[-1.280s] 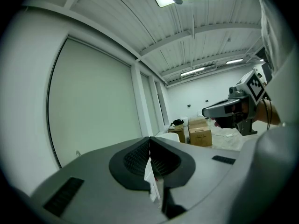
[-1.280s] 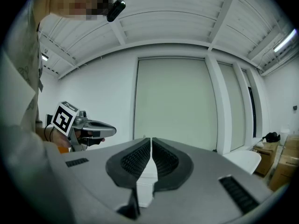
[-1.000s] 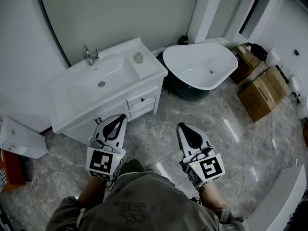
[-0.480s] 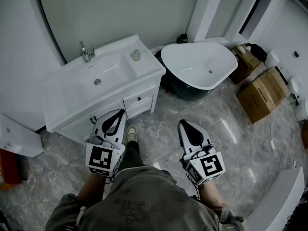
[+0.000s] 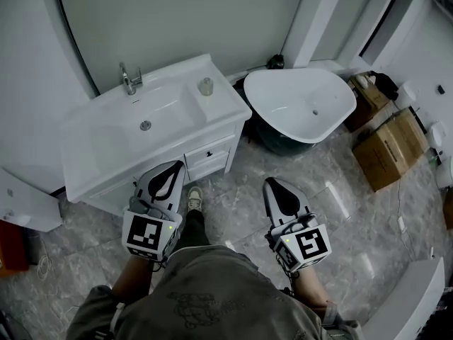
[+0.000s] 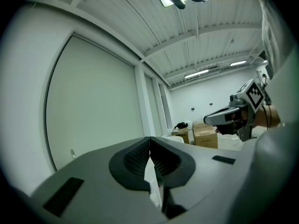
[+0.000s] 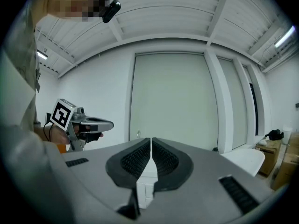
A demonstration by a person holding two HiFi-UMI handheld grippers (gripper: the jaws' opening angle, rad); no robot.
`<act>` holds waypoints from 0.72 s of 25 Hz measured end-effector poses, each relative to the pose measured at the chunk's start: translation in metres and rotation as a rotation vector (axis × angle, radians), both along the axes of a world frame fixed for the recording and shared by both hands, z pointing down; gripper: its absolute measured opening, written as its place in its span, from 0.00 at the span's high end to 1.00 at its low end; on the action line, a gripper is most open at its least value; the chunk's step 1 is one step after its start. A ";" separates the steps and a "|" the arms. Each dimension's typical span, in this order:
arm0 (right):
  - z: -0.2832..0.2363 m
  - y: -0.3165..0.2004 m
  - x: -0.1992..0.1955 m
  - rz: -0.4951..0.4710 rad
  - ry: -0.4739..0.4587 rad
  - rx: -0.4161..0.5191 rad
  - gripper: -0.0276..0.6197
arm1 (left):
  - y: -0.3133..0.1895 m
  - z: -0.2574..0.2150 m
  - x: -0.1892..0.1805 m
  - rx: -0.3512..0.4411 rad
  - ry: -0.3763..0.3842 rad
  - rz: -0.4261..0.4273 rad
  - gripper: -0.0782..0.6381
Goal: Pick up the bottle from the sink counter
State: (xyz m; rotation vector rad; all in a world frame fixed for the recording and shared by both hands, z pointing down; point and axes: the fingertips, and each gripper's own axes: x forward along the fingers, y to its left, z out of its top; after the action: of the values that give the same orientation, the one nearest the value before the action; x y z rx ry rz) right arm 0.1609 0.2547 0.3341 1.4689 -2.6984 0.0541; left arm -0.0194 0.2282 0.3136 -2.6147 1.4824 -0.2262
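A small pale bottle (image 5: 205, 86) stands upright on the right end of the white sink counter (image 5: 228, 106), beside the basin (image 5: 145, 125). My left gripper (image 5: 172, 170) is shut with nothing in it, held in front of the vanity's cabinet and well short of the bottle. My right gripper (image 5: 274, 184) is also shut and empty, over the floor to the right of the vanity. In the left gripper view the jaws (image 6: 150, 139) meet, and in the right gripper view the jaws (image 7: 151, 140) meet too. Neither gripper view shows the bottle.
A chrome faucet (image 5: 128, 80) rises behind the basin. A white freestanding bathtub (image 5: 301, 105) sits right of the vanity, with cardboard boxes (image 5: 393, 149) further right. Drawers (image 5: 209, 154) face me. My shoe (image 5: 194, 197) is on the grey marble floor between the grippers.
A shoe has stepped into view between the grippers. Both grippers, still shut, have slipped slightly lower in the picture, and the bathtub sits a little further right.
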 end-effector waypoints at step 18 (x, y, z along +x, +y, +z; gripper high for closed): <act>-0.004 -0.167 -0.043 -0.027 -0.008 -0.029 0.91 | -0.166 0.012 -0.035 -0.081 0.026 0.033 0.87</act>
State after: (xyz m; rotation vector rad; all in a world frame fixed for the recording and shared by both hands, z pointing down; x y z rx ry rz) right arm 0.1176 0.0878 0.3299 1.4276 -2.7110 0.0981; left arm -0.0543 0.0620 0.3255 -2.7133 1.4669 -0.2552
